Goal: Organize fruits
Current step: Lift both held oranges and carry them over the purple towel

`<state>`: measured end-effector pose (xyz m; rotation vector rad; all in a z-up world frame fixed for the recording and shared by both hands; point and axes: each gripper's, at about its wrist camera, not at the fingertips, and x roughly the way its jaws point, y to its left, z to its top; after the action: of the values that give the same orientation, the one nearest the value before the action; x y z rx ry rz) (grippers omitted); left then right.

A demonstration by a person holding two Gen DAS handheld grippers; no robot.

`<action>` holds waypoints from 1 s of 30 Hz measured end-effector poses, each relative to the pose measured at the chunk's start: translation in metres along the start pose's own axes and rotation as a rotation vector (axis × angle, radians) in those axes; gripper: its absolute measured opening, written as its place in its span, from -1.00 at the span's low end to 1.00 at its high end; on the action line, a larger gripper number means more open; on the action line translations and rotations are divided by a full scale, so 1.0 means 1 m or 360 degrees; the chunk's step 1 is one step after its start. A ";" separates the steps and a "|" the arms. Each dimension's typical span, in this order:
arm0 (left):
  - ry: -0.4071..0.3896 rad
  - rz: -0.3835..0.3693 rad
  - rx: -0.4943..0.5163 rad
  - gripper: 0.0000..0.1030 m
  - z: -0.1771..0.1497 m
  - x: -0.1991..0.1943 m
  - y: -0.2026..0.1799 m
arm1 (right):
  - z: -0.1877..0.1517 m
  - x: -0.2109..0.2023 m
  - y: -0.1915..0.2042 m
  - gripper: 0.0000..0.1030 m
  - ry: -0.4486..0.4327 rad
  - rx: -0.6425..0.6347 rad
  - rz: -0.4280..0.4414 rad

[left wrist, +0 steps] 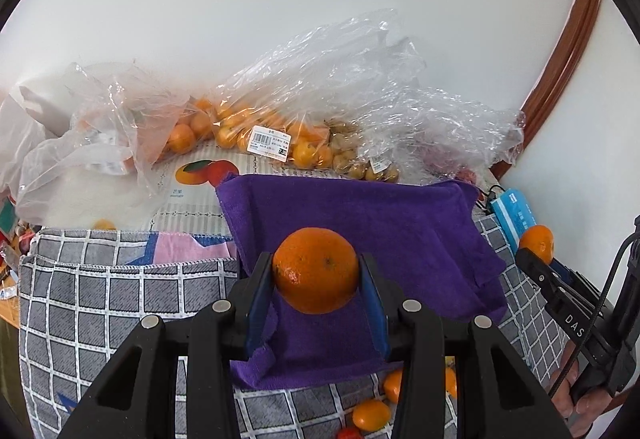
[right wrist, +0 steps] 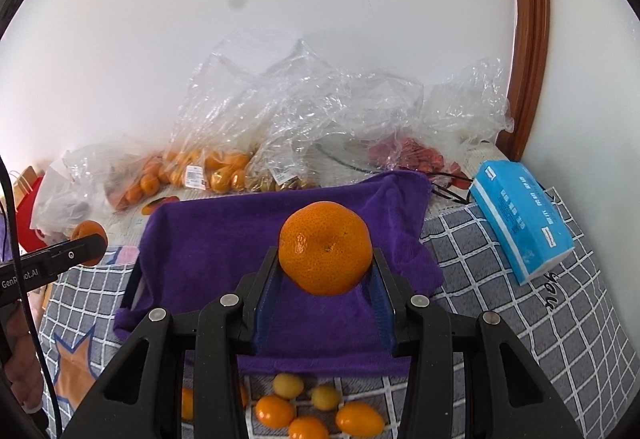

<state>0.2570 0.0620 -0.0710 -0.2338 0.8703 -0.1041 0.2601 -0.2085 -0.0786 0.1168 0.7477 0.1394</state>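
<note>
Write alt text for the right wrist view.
The right hand-held gripper grips a round orange mandarin above a purple towel on a grey checked cloth. Clear plastic bags of fruit line the white wall behind; a blue tissue pack lies right.

Between my left gripper's (left wrist: 316, 279) black arms and blue pads sits an orange mandarin (left wrist: 316, 270). My right gripper (right wrist: 325, 271), also black with blue pads, holds another orange mandarin (right wrist: 326, 247). Beneath and ahead of both lies a deep purple towel (right wrist: 224, 239). Under it spreads a grey cloth (right wrist: 520, 303) checked with white lines. Right of my right gripper rests a bright blue tissue pack (right wrist: 520, 215). Beyond the towel, clear plastic bags (left wrist: 280, 111) show orange fruit.
</note>
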 end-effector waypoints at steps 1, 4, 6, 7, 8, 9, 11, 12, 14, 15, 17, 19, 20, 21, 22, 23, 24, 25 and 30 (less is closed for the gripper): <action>0.0007 0.0005 -0.0005 -0.23 0.001 0.004 0.002 | 0.001 0.004 -0.002 -0.18 0.0008 -0.0003 -0.0005; 0.0031 0.0020 -0.0022 -0.23 0.005 0.018 0.009 | 0.002 0.017 -0.007 -0.18 0.0023 0.0003 -0.0016; 0.0050 0.0024 -0.0020 -0.23 0.007 0.029 0.010 | 0.003 0.026 -0.012 -0.18 0.0037 0.0011 -0.0020; 0.0056 0.0027 -0.0016 -0.23 0.007 0.033 0.010 | 0.003 0.032 -0.014 -0.18 0.0047 0.0014 -0.0023; 0.0067 0.0030 -0.0012 -0.23 0.008 0.039 0.009 | 0.003 0.036 -0.015 -0.18 0.0054 0.0016 -0.0024; 0.0078 0.0032 -0.0010 -0.23 0.009 0.045 0.009 | 0.004 0.042 -0.017 -0.18 0.0065 0.0019 -0.0026; 0.0102 0.0033 -0.0011 -0.23 0.011 0.057 0.009 | 0.004 0.053 -0.019 -0.18 0.0088 0.0027 -0.0024; 0.0111 0.0033 -0.0010 -0.23 0.012 0.061 0.008 | 0.004 0.061 -0.021 -0.18 0.0105 0.0033 -0.0018; 0.0137 0.0042 -0.0002 -0.23 0.015 0.074 0.005 | 0.004 0.072 -0.022 -0.18 0.0126 0.0034 -0.0011; 0.0149 0.0048 0.0003 -0.23 0.017 0.080 0.003 | 0.005 0.079 -0.022 -0.18 0.0140 0.0035 -0.0007; 0.0171 0.0049 0.0009 -0.23 0.020 0.091 0.001 | 0.006 0.094 -0.023 -0.18 0.0169 0.0035 -0.0002; 0.0191 0.0049 0.0018 -0.23 0.023 0.099 0.000 | 0.007 0.105 -0.023 -0.18 0.0192 0.0037 0.0006; 0.0199 0.0050 0.0022 -0.23 0.024 0.103 -0.001 | 0.008 0.109 -0.022 -0.18 0.0202 0.0035 0.0011; 0.0209 0.0053 0.0029 -0.23 0.025 0.108 -0.002 | 0.008 0.116 -0.021 -0.18 0.0216 0.0029 0.0016; 0.0218 0.0058 0.0033 -0.23 0.025 0.112 -0.003 | 0.009 0.121 -0.020 -0.18 0.0229 0.0023 0.0015; 0.0227 0.0059 0.0038 -0.23 0.025 0.116 -0.003 | 0.009 0.127 -0.019 -0.18 0.0250 0.0017 0.0013; 0.0231 0.0061 0.0041 -0.23 0.025 0.118 -0.004 | 0.009 0.130 -0.018 -0.18 0.0260 0.0015 0.0015; 0.0237 0.0065 0.0043 -0.23 0.025 0.121 -0.004 | 0.009 0.134 -0.017 -0.18 0.0277 0.0019 0.0021; 0.0254 0.0084 0.0071 -0.23 0.024 0.129 -0.008 | 0.009 0.145 -0.015 -0.18 0.0322 0.0034 0.0051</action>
<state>0.3581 0.0341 -0.1497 -0.1622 1.0315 -0.0934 0.3724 -0.1998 -0.1710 0.1365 0.9495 0.1752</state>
